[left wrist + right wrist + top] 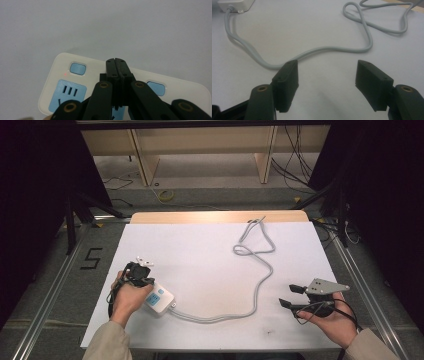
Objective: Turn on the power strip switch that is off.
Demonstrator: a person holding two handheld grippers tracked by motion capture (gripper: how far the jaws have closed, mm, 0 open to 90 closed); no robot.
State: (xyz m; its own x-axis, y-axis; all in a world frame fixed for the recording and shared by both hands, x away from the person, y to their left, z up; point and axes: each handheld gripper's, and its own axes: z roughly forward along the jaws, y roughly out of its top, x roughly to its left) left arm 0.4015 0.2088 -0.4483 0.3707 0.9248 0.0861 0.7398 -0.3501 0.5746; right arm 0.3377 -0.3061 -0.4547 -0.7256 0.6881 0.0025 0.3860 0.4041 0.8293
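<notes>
A white power strip (161, 300) with blue sockets lies at the front left of the table. Its grey cable (257, 287) runs right, curls into a loop (248, 250) and ends near the far edge. My left gripper (141, 279) is shut with nothing between its jaws. In the left gripper view its closed tips (116, 62) hover over the strip (65, 67), between two blue buttons (78, 68); whether they touch it I cannot tell. A small red light (65, 74) glows beside one button. My right gripper (287, 295) rests open at the front right, its jaws (327, 72) apart over bare table just short of the cable (317, 50).
A white sheet (200, 265) covers the table, leaving a wooden strip (220, 216) bare at the far edge. Metal rails (55, 285) run along both sides. Wooden shelving (200, 150) and loose cables stand on the floor beyond.
</notes>
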